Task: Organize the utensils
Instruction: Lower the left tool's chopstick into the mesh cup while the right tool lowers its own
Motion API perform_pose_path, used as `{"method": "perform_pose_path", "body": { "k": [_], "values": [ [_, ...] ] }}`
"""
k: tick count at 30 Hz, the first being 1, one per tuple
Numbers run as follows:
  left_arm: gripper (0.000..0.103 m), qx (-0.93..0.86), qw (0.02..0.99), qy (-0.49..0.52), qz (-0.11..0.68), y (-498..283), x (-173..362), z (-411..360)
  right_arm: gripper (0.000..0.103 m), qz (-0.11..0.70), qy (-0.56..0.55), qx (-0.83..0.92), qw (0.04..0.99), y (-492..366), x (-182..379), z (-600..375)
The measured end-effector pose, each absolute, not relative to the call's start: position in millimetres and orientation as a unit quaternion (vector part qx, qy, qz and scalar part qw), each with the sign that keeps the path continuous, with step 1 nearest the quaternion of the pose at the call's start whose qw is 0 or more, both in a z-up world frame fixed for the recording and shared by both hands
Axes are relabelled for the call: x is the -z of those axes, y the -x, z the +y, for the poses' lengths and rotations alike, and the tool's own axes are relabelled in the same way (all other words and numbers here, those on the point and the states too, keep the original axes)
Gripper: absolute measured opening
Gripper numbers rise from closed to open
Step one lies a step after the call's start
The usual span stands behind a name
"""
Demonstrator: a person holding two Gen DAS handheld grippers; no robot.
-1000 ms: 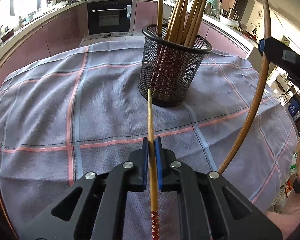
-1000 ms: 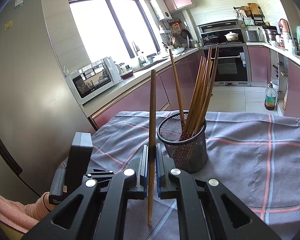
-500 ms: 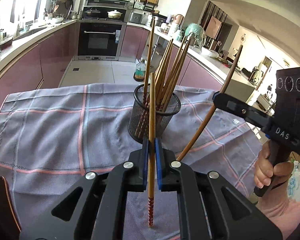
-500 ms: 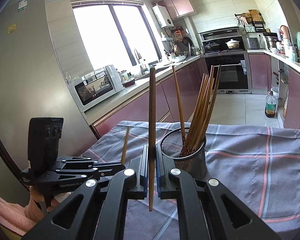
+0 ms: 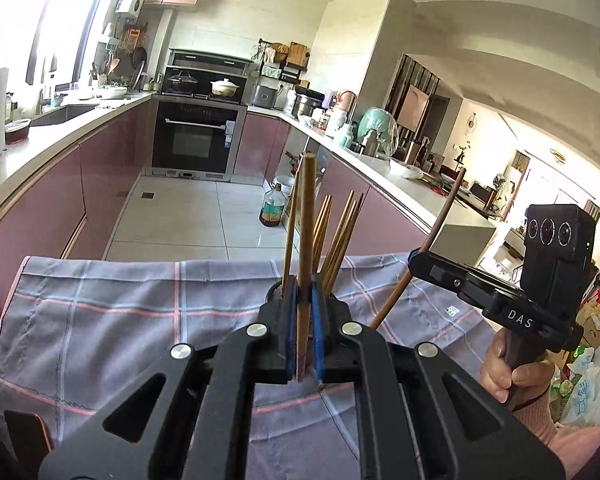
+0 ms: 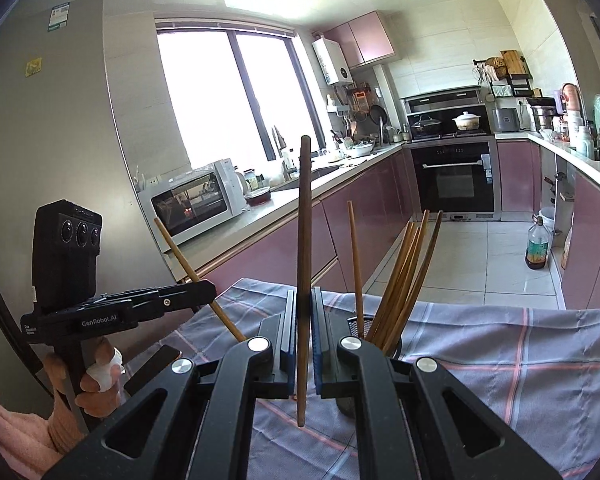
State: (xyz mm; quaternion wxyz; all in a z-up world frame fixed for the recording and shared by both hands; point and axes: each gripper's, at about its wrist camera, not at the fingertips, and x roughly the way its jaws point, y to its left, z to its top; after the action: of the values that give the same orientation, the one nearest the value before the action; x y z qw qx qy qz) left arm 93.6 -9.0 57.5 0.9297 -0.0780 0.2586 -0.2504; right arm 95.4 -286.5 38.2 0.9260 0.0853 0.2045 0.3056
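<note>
The light bamboo chopstick [image 5: 305, 240] stands near upright at the centre of the left wrist view, pale tan, round-tipped, its patterned reddish lower end just visible between the blue pads. The left gripper [image 5: 304, 312] has its fingers closed tight on this stick, leaving no gap beside it. In the right wrist view, a darker brown chopstick [image 6: 303, 264] rises through the middle of the frame, smooth and slim, its lower end hanging free below the pads. The right gripper [image 6: 303, 320] pinches this dark stick, with the fingers drawn in against its sides.

Behind both grippers sits the black mesh holder [image 6: 354, 326], mostly hidden by the fingers, with a fan of chopsticks in the holder [image 6: 404, 276] leaning to the right and one standing straighter at their left. In the left wrist view, these sticks spread out just behind the held one.

The holder rests on a grey checked cloth [image 6: 500, 356] with pink and pale lines, which covers the table across the lower half of both views. Beyond it lies a kitchen with mauve cabinets [image 6: 364, 220], a black built-in oven [image 5: 196, 140] at centre left of the left wrist view, a white microwave [image 6: 196, 204] under a bright window [image 6: 228, 96], and a bottle [image 6: 538, 244] on the tiled floor at the right.
</note>
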Motion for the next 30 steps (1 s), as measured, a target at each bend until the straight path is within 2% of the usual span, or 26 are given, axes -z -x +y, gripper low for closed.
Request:
{"method": "perform_pose_path", "body": {
  "k": [16, 21, 30],
  "values": [
    [0.007, 0.247, 0.941, 0.072, 0.222, -121, -106, -27, 0.005, 0.169, -0.099, -0.28, 0.94, -121, -67, -303],
    [0.007, 0.236, 0.944, 0.069, 0.221, -128, -108, -35, 0.005, 0.168, -0.1, -0.266, 0.944, -130, -64, -303],
    [0.007, 0.229, 0.936, 0.048, 0.264, -148, -87, -55, 0.005, 0.194, -0.096, -0.248, 0.944, -146, -44, -295]
  ]
}}
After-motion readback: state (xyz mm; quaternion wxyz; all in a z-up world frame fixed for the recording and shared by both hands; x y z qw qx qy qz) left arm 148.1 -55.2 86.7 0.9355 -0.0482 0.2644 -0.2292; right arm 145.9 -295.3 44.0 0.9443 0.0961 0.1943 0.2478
